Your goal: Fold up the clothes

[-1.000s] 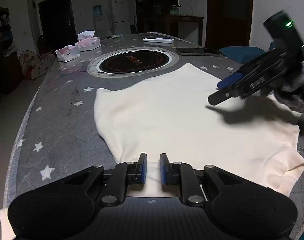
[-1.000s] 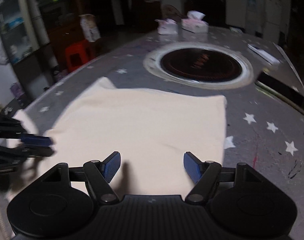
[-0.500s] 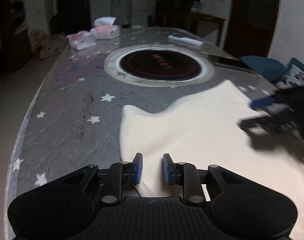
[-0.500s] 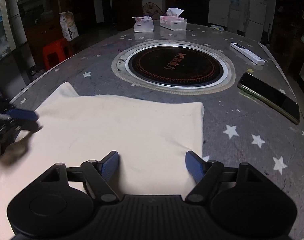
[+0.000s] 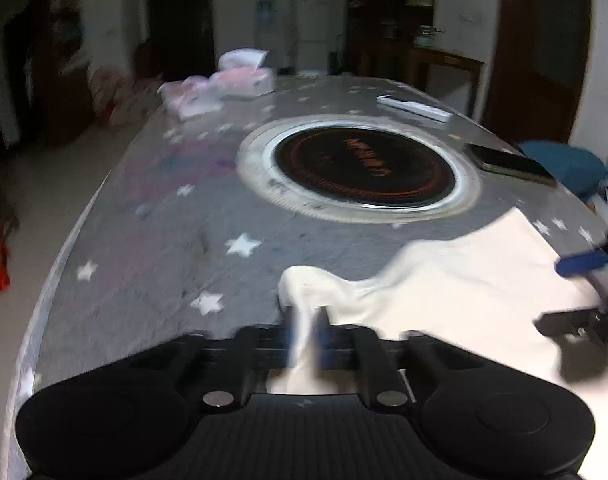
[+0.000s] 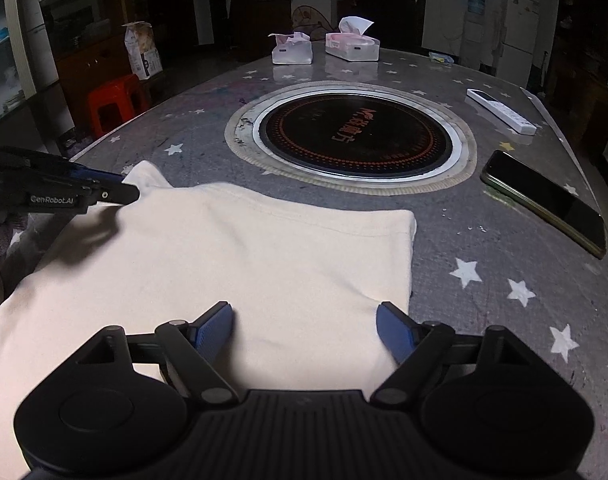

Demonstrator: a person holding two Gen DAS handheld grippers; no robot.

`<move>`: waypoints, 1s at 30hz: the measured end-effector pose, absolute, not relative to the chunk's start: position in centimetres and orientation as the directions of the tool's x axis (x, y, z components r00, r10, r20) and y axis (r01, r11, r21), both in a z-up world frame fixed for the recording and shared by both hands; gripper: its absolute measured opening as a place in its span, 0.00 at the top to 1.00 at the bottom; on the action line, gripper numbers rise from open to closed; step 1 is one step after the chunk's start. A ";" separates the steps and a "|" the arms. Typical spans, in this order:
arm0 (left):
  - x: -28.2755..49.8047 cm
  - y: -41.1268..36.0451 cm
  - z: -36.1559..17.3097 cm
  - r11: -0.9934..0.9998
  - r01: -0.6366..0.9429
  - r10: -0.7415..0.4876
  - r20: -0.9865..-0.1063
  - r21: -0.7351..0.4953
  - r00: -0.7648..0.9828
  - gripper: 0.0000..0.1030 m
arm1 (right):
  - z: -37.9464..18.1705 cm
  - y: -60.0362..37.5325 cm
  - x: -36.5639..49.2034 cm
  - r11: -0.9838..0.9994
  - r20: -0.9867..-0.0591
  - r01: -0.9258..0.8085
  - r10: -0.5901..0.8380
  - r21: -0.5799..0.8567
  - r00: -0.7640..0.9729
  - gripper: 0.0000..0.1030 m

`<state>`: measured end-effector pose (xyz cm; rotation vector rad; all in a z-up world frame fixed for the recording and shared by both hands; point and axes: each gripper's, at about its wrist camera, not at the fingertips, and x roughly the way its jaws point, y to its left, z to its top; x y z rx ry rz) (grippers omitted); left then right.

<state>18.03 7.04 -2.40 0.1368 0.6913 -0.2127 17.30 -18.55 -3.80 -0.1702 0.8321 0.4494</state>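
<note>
Pinching cream garment (image 5: 443, 288) corner, left tool (image 5: 305, 332), right tool (image 6: 305, 326) opening empty above it, star-patterned grey table (image 6: 503, 240), dim room.

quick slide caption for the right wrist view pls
Right gripper, jaws opening, over a cream garment while the left gripper pinches its far corner.

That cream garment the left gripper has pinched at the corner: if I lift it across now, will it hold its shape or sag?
Likely sag: the cream garment already puckers and drapes where the left gripper pinches it. It looks thin and light, so it should lift easily. It may drag over the table instead of sliding as a sheet.
</note>
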 end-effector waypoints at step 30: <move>15.8 5.7 -0.6 0.964 0.263 -0.217 -0.484 0.029 0.848 0.95 | -3.9 -18.4 17.5 0.890 -0.743 -0.455 0.323 0.029 0.586 0.17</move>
